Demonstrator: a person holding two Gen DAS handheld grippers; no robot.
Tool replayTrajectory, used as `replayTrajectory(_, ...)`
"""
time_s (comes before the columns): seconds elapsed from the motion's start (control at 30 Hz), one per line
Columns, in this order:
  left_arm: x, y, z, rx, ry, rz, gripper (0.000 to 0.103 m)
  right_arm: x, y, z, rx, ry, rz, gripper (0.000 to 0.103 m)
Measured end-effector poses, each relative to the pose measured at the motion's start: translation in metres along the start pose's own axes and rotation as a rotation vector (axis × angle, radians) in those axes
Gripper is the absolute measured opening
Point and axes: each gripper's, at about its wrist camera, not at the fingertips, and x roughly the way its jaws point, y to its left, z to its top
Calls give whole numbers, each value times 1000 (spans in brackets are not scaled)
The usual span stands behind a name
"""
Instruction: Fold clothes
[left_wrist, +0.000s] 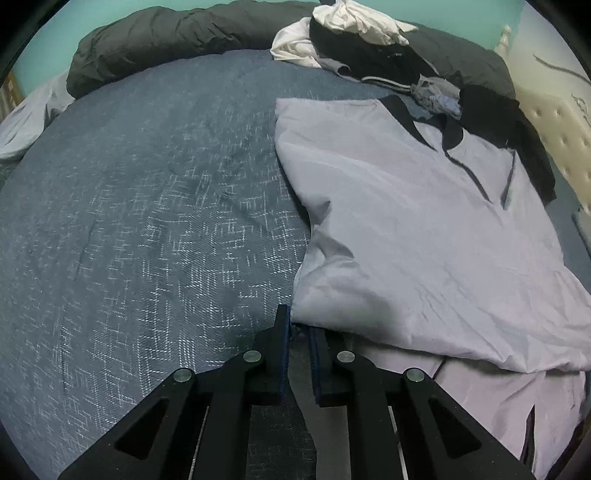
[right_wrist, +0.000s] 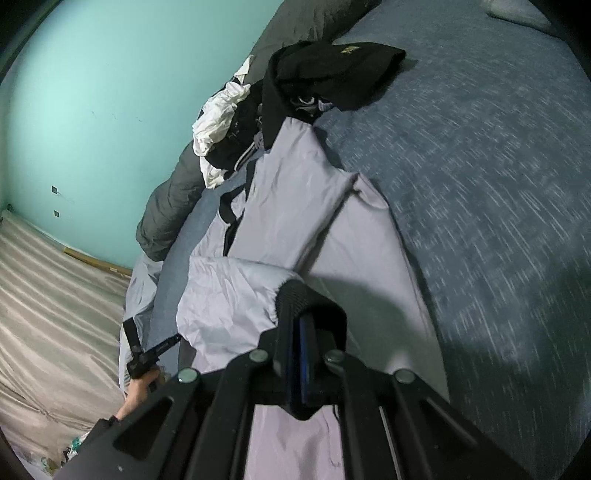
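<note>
Lilac shirt (left_wrist: 424, 229) with dark collar spread on the blue bedspread (left_wrist: 147, 221), lower part folded over. Left gripper (left_wrist: 300, 328) at the hem's corner, fingers a narrow gap apart, fabric edge between them; firm hold unclear. Right gripper (right_wrist: 295, 314) pinched closed on a lifted shirt fold. Heap of black and white clothes (left_wrist: 354, 40) beyond the collar.

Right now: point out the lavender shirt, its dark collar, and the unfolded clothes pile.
lavender shirt (left_wrist: 424, 236): left wrist view, middle of the chest panel.
dark collar (left_wrist: 402, 114): left wrist view, left collar flap.
clothes pile (left_wrist: 354, 48): left wrist view, black garment under the white one.
</note>
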Motion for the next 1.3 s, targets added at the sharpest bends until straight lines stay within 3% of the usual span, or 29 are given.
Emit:
replayTrajectory(0.23, -16, 12, -2, -42, 7, 9, 11, 11, -14, -7, 32, 48, -40, 2)
replayTrajectory(0.37, -39, 27, -2, -112, -37, 2, 11, 19, -22, -10, 52, 77, -62, 3)
replayTrajectory(0.47, -44, 20, 9, -104, -61, -14, 11, 20, -24, -11, 58, 89, -106, 6)
replayTrajectory(0.63, -29, -10, 28, -34, -53, -49, 11, 1, -18, -6, 43, 11, -160, 7)
replayTrajectory(0.8, 5, -21, 35, -34, -1, -15, 11, -26, -6, 3, -4, -126, -208, 7)
replayTrajectory(0.9, 25, -8, 33, -99, 36, 19, 14, -19, 4, 6, -40, -125, -121, 7)
replayTrajectory(1.07, 11, 9, 31, -164, -12, 116, 13, 22, 34, -5, -150, 17, 53, 7)
replayTrajectory(1.3, -1, -21, 50, -60, -94, 4, 14, 48, 27, -10, -129, 86, 40, 7)
